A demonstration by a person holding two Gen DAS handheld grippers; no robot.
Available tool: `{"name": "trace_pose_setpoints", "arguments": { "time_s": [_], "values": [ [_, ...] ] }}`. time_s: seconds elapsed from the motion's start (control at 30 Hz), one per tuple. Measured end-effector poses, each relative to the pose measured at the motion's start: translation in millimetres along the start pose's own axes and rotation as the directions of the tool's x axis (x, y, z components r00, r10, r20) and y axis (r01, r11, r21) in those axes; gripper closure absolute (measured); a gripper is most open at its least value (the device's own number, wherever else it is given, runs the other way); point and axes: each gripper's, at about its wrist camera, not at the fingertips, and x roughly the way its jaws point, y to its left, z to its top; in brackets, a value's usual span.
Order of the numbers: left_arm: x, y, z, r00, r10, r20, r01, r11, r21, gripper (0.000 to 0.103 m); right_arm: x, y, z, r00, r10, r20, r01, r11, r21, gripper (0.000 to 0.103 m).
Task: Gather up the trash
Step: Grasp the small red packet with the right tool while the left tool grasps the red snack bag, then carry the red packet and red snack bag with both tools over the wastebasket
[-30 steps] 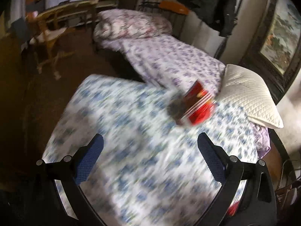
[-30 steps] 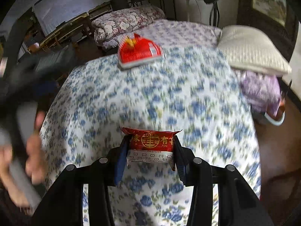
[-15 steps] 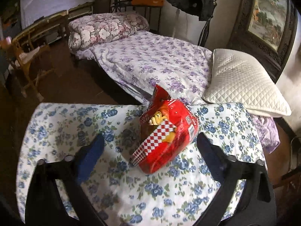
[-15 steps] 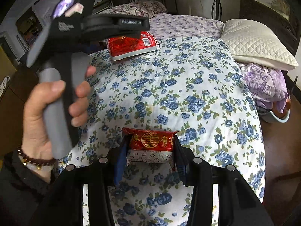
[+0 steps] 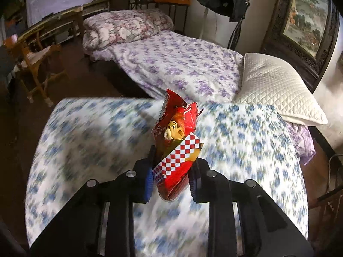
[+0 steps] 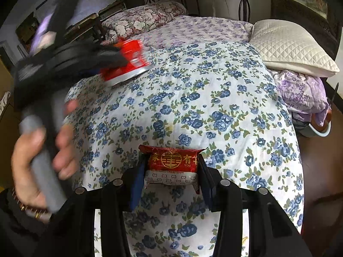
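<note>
My left gripper [image 5: 170,175] is shut on a red snack bag [image 5: 176,147] with a checkered band and a cartoon face, and holds it above the blue-flowered bedspread [image 5: 246,150]. In the right wrist view the same bag [image 6: 126,62] shows blurred at the upper left, held by the left gripper [image 6: 100,63]. My right gripper [image 6: 171,176] is shut on a small red and white snack packet [image 6: 172,163] with gold print, just above the bedspread [image 6: 203,98].
A white quilted pillow [image 5: 276,90] lies at the right by a dark framed picture [image 5: 304,19]. A purple-flowered bed [image 5: 180,64] and a folded floral quilt [image 5: 126,27] lie beyond. A wooden chair [image 5: 36,64] stands at the left on the dark floor.
My left gripper has closed on the red snack bag and lifted it off the bedspread. My right gripper has kept its hold on the small packet.
</note>
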Motion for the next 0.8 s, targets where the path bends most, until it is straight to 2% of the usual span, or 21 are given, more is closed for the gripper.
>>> {"name": "trace_pose_setpoints", "arguments": {
  "time_s": [0.13,0.23,0.37,0.6,0.8],
  "values": [
    [-32.4,16.7,-24.7,1.000,0.006,-0.015,-0.007,0.999,-0.054,0.075,-12.3,3.8,-1.6,0.999,-0.001,0.032,0.001,1.000,0.011,0.058],
    [-71.0,26.1,-48.7,1.000,-0.014,-0.003,0.014,0.994,-0.104,0.075,-26.4,9.7,-7.6,0.998,0.015,0.057,-0.015,1.000,0.000,0.058],
    [-129.7,21.3,-79.8,0.999,0.002,0.051,0.002,0.997,-0.079,0.075,-50.8,15.6,-12.8,0.993,0.031,0.115,-0.031,1.000,-0.004,0.058],
    [-199.0,16.3,-126.1,0.997,-0.018,0.075,0.022,0.998,-0.056,0.075,-83.9,5.1,-42.4,0.983,0.069,0.173,-0.079,0.995,0.053,0.058],
    [-239.5,-4.2,-137.8,0.992,-0.054,0.113,0.056,0.998,-0.014,0.075,-134.3,-4.7,-67.2,0.959,0.097,0.266,-0.126,0.988,0.091,0.058]
  ]
}}
